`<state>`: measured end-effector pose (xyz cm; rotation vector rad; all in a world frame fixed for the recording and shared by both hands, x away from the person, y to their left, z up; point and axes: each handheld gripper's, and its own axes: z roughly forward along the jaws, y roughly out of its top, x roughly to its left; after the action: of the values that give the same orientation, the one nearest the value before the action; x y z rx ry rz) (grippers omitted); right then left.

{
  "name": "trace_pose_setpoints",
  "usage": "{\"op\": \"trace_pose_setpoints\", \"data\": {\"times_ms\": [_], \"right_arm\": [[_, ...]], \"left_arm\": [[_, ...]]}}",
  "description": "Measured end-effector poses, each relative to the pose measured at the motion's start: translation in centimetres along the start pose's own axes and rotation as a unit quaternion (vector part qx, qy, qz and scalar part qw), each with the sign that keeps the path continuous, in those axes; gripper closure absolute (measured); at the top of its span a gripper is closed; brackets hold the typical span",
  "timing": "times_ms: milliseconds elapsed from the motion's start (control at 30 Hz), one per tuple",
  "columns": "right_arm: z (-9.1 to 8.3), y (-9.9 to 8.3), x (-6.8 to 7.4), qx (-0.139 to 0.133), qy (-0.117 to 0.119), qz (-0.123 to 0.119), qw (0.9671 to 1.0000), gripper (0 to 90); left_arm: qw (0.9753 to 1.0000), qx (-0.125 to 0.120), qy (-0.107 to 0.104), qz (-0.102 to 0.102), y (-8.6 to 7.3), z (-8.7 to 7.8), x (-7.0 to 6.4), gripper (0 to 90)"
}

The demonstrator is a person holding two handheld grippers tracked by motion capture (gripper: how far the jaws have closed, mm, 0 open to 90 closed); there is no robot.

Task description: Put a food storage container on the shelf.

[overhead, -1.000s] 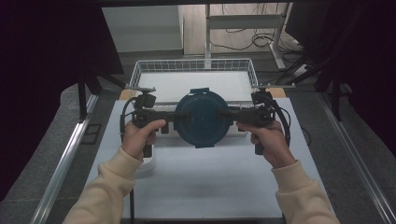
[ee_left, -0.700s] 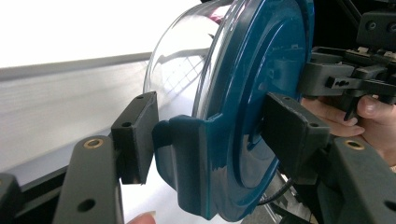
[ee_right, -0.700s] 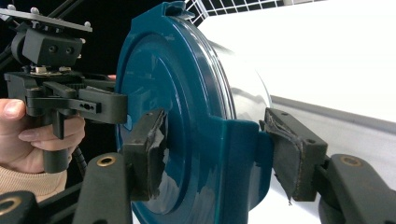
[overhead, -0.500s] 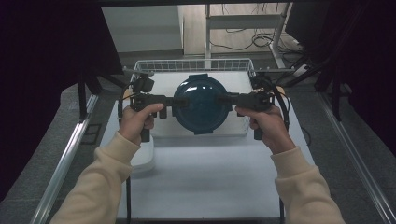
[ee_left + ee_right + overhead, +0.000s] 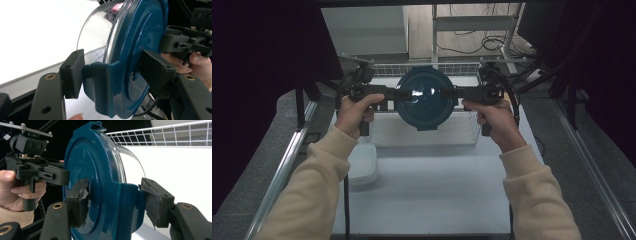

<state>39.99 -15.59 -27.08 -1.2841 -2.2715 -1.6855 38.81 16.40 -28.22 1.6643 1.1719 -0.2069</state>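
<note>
A round container (image 5: 426,97) with a dark blue lid and a clear bowl hangs in the air over the wire basket (image 5: 427,136), its lid facing up toward the high camera. My left gripper (image 5: 399,94) is shut on the lid's left latch, and my right gripper (image 5: 453,92) is shut on the right latch. In the left gripper view the pads (image 5: 73,72) squeeze the blue latch of the container (image 5: 140,50). In the right gripper view the worn pads (image 5: 156,202) clamp the container (image 5: 95,170) the same way.
The white wire basket stands at the far end of the white table (image 5: 432,190). A small white tub (image 5: 362,162) sits on the table's left, under my left forearm. Metal rails (image 5: 282,170) run along both sides.
Both grippers have carried the container away from the person, from above the middle of the table to above the wire basket. Their hold on it is unchanged.
</note>
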Motion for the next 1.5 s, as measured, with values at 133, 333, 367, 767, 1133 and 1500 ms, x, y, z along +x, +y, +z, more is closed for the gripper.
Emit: {"op": "trace_pose_setpoints", "data": {"times_ms": [133,333,367,767,1133,1500], "right_arm": [[0.3,0.7,-0.3,-0.001,0.001,0.001,1.0,41.0],[1.3,1.8,-1.2,0.003,0.001,0.004,1.0,41.1],[1.6,2.1,-1.6,0.006,0.003,0.008,0.9999,41.1],[4.4,3.2,-4.0,0.011,0.013,0.031,0.9994,41.1],[6.3,3.6,-6.5,0.014,0.019,0.065,0.9976,40.9],[7.5,3.7,-8.4,0.02,0.018,0.124,0.9919,38.1]], "left_arm": [[1.0,-0.003,-0.001,0.001,0.8,0.1,0.5,37.3],[1.0,0.001,-0.002,-0.009,2.0,0.5,1.5,37.3],[1.0,0.001,0.001,-0.008,2.4,0.6,1.9,37.3],[0.9995,0.001,0.008,-0.032,3.9,1.4,4.5,37.3],[0.9972,-0.003,0.012,-0.074,4.7,2.9,6.8,37.5],[0.9932,-0.019,0.015,-0.114,5.3,4.3,8.1,37.1]]}}
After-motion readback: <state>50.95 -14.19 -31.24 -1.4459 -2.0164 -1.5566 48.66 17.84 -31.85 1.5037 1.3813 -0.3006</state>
